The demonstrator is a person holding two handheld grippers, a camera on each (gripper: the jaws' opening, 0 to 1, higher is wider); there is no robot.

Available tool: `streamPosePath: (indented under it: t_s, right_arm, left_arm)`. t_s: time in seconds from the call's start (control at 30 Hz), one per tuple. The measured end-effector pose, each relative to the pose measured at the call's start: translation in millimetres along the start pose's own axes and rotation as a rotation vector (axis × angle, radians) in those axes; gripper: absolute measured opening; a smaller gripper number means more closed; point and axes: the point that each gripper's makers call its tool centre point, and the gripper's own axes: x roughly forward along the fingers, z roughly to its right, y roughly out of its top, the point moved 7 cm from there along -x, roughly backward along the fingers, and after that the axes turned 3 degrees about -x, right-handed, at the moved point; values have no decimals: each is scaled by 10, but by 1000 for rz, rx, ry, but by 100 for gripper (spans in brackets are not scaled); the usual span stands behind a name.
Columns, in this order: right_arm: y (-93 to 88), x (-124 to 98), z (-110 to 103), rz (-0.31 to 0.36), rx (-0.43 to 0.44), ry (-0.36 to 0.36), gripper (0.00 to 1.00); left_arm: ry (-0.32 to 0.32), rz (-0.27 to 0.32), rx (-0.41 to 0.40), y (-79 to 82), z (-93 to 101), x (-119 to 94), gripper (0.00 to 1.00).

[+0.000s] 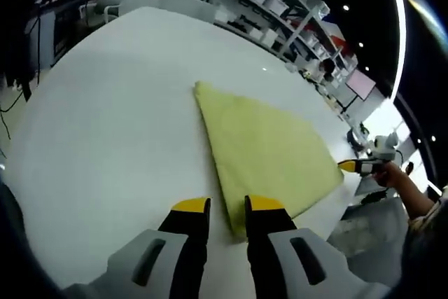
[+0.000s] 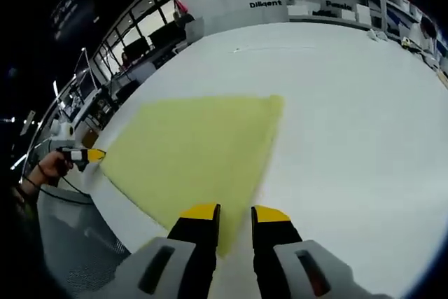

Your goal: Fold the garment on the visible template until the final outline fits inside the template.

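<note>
The yellow garment (image 1: 269, 152) lies flat on the white tabletop (image 1: 105, 124), already folded into a neat wedge near the tabletop's edge; no template outline can be made out under or around it. If another fold is needed, it is best done by taking the near corner cleanly, with one jaw under and one over the cloth, lifting only a little, and carrying the corner across so the edges line up without dragging the whole piece toward the tabletop's edge.

In the left gripper view, the left gripper (image 1: 227, 206) has its jaws a small gap apart, straddling the cloth's near corner, not clamped on it as far as I can judge. In the right gripper view, the right gripper (image 2: 235, 211) is likewise slightly parted at the cloth's (image 2: 192, 152) near edge, one jaw over the fabric, holding nothing. A person's hand (image 1: 395, 173) shows beyond the far corner.
</note>
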Motion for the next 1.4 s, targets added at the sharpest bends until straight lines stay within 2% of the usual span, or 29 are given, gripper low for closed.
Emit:
streamPosePath:
  t_s: [0.13, 0.27, 0.33, 0.4, 0.57, 0.73, 0.87, 0.93, 0.97, 1.0, 1.03, 1.07, 1.1, 1.2, 1.27, 1.33, 1.4]
  right_arm:
    - [-85, -14, -53, -6, -17, 49, 12]
    - [-175, -9, -98, -26, -9, 77, 13]
    - [-192, -15, -120, -26, -3, 92, 12]
    - [-194, -26, -117, -21, 6, 106, 7]
    - [-202, -28, -82, -18, 42, 107, 0]
    - [-197, -18, -99, -32, 35, 106, 0]
    - [-156, -55, -86, -7, 43, 74, 0]
    - [-105, -101, -86, 26, 48, 68, 0]
    - [-85, -119, -80, 31, 49, 61, 0]
    - [-79, -123, -76, 35, 46, 56, 0]
    - [-61, -131, -50, 47, 39, 38, 0]
    - [-63, -127, -38, 47, 37, 33, 0]
    - [-64, -123, -27, 46, 35, 27, 0]
    - [-122, -78, 10, 3, 1, 8, 0]
    - [-148, -69, 26, -34, -46, -15, 0]
    - [-158, -70, 33, -66, -76, -30, 0]
    - [-183, -75, 44, -118, -107, -44, 0]
  left_arm:
    - [-65, 12, 12, -44, 62, 3, 20]
    - [-137, 18, 13, -74, 132, 14, 17]
    - [-149, 1, 23, -101, 137, -1, 16]
    - [-173, -1, 64, -122, 135, -36, 14]
    - [-206, 5, 58, -125, 96, -35, 0]
    - [-226, -8, 107, -160, 73, -31, 0]
    - [-250, 22, 170, -97, 46, -54, 0]
    - [-297, 17, 278, -28, 73, -83, 0]
    - [-320, -19, 307, -31, 89, -90, 0]
    - [-310, -60, 315, -47, 74, -85, 0]
    - [-321, -89, 388, -56, 68, -59, 0]
    - [-328, -97, 443, -57, 66, -47, 0]
    - [-327, -97, 461, -54, 63, -42, 0]
    - [-342, -103, 501, -63, 82, -29, 0]
    - [-336, -117, 610, -71, 97, -31, 0]
    - [-340, -120, 626, -83, 113, -30, 0]
    - [-339, -150, 670, -126, 115, -27, 0]
